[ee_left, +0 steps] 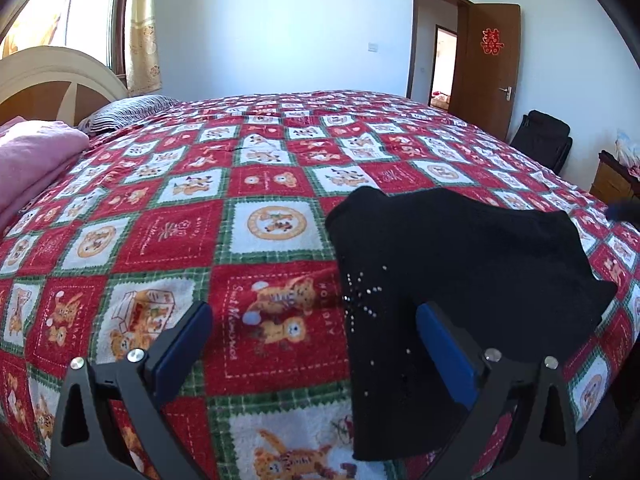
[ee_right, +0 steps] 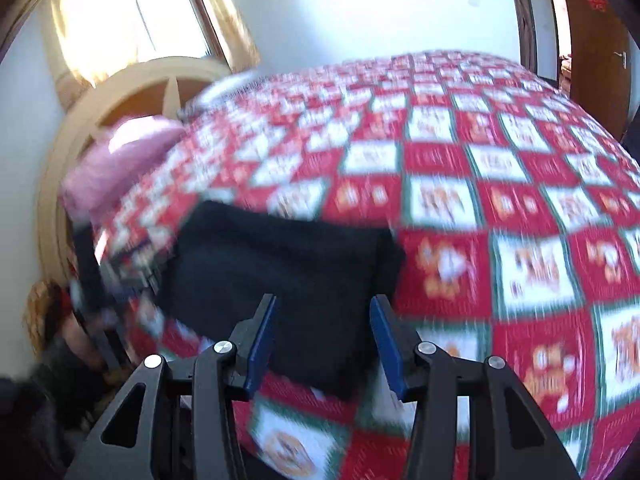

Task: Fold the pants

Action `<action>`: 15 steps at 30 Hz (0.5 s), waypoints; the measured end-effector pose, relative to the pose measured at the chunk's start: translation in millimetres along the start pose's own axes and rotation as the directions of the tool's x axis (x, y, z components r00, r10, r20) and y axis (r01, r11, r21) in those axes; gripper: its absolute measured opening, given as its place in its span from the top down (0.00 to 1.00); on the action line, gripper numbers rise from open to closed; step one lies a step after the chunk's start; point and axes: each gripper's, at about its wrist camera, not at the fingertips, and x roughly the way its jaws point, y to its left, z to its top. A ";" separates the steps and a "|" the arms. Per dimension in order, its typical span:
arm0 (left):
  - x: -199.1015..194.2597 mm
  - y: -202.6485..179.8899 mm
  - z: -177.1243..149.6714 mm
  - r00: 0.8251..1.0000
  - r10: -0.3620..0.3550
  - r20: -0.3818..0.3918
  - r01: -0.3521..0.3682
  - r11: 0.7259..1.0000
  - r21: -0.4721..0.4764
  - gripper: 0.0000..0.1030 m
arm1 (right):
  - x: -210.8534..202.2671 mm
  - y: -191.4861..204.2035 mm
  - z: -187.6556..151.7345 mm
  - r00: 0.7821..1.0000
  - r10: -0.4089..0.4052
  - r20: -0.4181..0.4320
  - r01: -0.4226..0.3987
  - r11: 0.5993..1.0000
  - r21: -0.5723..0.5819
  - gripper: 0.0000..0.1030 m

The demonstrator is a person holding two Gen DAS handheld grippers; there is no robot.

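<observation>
Black knit pants (ee_left: 448,264) with small silver studs, folded into a compact bundle, lie on the red, white and green checked teddy-bear blanket (ee_left: 192,240) near the bed's front edge. My left gripper (ee_left: 314,344) is spread wide, gripping nothing, right finger over the cloth. My right gripper (ee_right: 322,340) hangs parted above the bundle; view blurred. Pink pillow (ee_left: 36,160) far left.

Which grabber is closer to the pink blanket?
Probably the left. The left gripper hovers open over the bedspread, the pink blanket off to its left. The right gripper sits open over the black pants, farther away.
</observation>
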 end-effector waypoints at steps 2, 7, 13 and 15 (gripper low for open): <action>-0.4 -0.6 -5.4 1.000 -0.005 -0.008 0.005 1.000 0.006 0.00 | 19.7 13.6 23.6 0.998 0.069 -0.005 -0.069 0.998 0.006 0.50; 1.7 7.7 -12.7 0.999 -0.032 -0.020 0.032 0.999 -0.036 0.00 | 101.7 58.5 72.5 0.971 0.204 -0.121 -0.205 0.979 0.006 0.49; 2.3 7.9 -13.3 0.999 -0.045 -0.020 0.044 0.998 -0.041 0.00 | 190.6 102.4 98.5 0.938 0.208 -0.279 -0.218 0.976 -0.008 0.49; 3.5 10.7 -13.8 0.998 -0.056 -0.026 0.055 0.997 -0.056 0.00 | 209.4 112.1 97.8 0.923 0.197 -0.330 -0.218 0.976 -0.029 0.49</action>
